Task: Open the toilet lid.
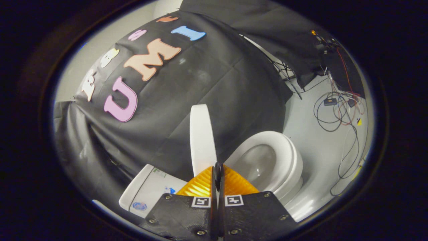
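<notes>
One thing first: on the left there's the tank [147, 190], white and boxy, sitting just beyond the fingers against the booth's cloth wall. Moving right, the toilet lid [201, 137] stands up on edge, nearly vertical, straight ahead of the gripper [217, 170], so I'd call it already open and resting at the top of its swing. The jaws look clenched together with basically no gap, and I can't see them pinching the lid, more like hanging just in front of its lower edge. Right of that the seat [284, 150] and bowl [257, 164] sit exposed, which fits the lid being raised. Far right, a tangle of cables [337, 113] lies on the floor [317, 147], well apart.
</notes>
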### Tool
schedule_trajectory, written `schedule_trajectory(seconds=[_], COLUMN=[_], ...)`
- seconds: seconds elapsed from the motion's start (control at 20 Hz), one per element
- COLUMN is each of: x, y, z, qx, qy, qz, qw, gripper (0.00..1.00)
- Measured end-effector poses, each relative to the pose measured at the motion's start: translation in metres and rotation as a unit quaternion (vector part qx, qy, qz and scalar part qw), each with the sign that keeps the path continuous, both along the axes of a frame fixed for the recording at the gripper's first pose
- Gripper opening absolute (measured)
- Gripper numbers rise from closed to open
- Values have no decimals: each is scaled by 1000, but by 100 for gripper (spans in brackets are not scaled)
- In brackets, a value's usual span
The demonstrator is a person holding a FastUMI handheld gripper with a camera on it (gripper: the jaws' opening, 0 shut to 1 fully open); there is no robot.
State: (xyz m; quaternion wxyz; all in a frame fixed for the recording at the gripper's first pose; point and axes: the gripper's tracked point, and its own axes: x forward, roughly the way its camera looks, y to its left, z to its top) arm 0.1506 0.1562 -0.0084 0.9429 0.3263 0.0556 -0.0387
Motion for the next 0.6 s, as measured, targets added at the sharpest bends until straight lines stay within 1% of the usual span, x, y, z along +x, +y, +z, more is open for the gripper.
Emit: schedule_trajectory(seconds=[0.4,0.6], x=[-2,-4], y=[17,27], z=[15,21], qx=[-43,-60], qy=[-1,1], qz=[16,17], qw=[999,998], gripper=[1,1])
